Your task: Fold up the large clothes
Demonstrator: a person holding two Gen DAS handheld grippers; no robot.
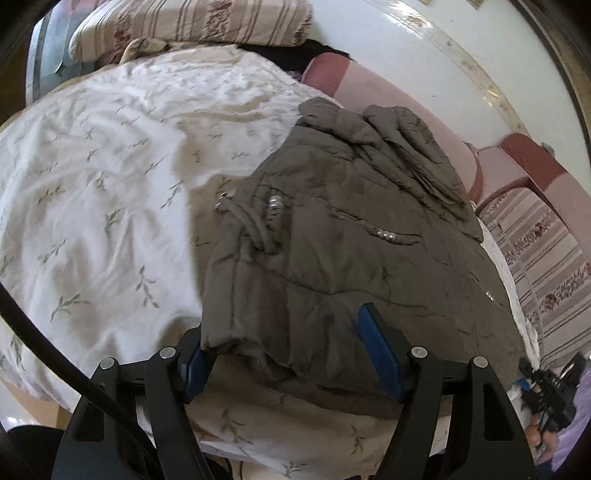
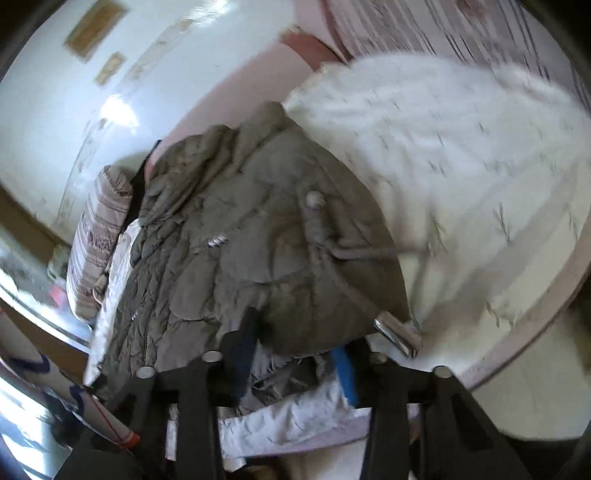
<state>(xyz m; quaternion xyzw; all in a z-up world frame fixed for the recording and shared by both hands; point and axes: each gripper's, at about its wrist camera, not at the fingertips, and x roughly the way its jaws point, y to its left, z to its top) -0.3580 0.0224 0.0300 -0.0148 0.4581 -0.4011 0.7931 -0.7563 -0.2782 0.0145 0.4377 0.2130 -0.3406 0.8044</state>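
Observation:
A grey-brown quilted jacket lies folded over on a white bedspread with a leaf print. Its drawstrings with metal tips lie on top. My left gripper is open, its blue pads straddling the jacket's near edge, and the cloth bulges between them. In the right wrist view the jacket fills the middle. My right gripper is open around the jacket's near hem, where pale lining and frayed cloth lie between its fingers. A metal buckle on a cord lies just past the right finger.
Striped pillows sit at the head of the bed. A pink and striped cover drops off the bed's right side. A white wall stands behind. The bed's rim curves at the right.

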